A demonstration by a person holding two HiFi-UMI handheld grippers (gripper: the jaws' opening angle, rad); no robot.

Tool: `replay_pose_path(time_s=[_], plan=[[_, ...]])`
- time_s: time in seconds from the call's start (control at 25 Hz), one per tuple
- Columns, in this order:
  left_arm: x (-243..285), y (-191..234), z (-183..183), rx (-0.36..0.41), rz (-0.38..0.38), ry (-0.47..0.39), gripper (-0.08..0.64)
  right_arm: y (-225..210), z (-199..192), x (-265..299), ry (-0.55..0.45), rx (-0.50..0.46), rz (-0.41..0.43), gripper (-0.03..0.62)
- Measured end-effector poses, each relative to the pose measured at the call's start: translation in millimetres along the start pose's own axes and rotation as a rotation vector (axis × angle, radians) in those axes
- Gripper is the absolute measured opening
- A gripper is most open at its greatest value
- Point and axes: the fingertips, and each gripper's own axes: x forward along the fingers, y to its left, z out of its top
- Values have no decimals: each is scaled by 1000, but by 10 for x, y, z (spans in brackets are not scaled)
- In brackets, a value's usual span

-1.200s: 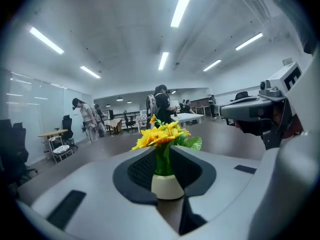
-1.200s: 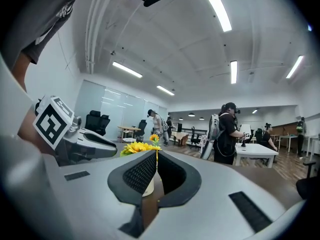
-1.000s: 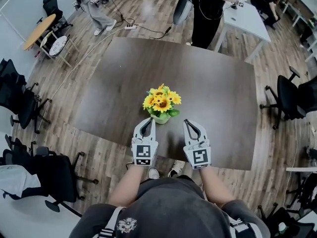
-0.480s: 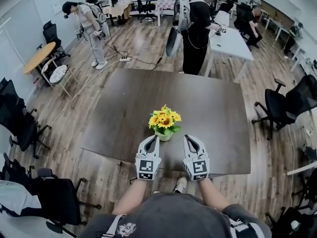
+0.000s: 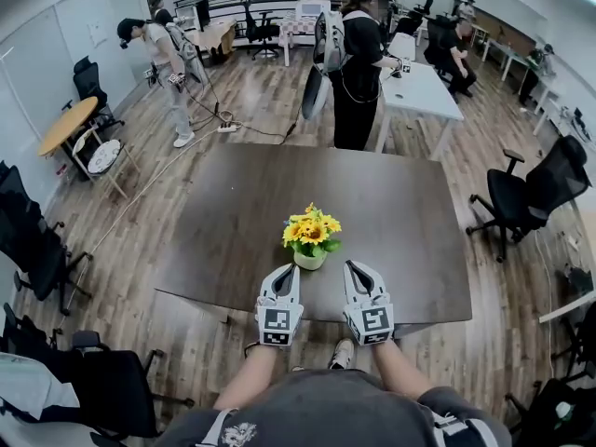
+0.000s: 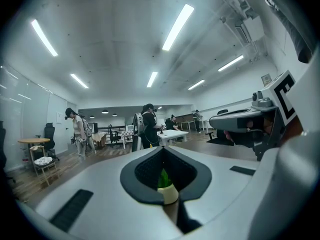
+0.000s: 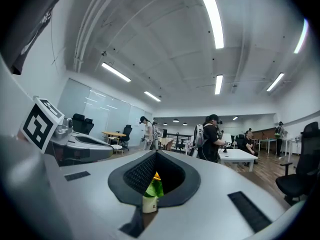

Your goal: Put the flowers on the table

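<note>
My left gripper [image 5: 286, 269] jaws clenched together, right gripper [image 5: 352, 265] clenched likewise, flowers [image 5: 310, 232] upright on the table [image 5: 400, 212], just beyond both tips

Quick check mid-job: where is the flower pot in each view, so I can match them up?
Head view: flower pot centre frame, standing on the dark table beyond the left claw and right claw.
Left gripper view: flower pot low centre, seen through the opening in the shut left claw.
Right gripper view: flower pot low, just left of centre, through the right claw's opening.
Shared landmark: the person in black with a backpack.
</note>
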Motion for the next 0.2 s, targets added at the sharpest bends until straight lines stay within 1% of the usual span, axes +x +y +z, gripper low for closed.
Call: replay_pose_path(time_s=[0.2], plan=[[-61, -33, -17, 7, -4, 1, 8, 82, -27, -76, 7, -22, -5, 23]])
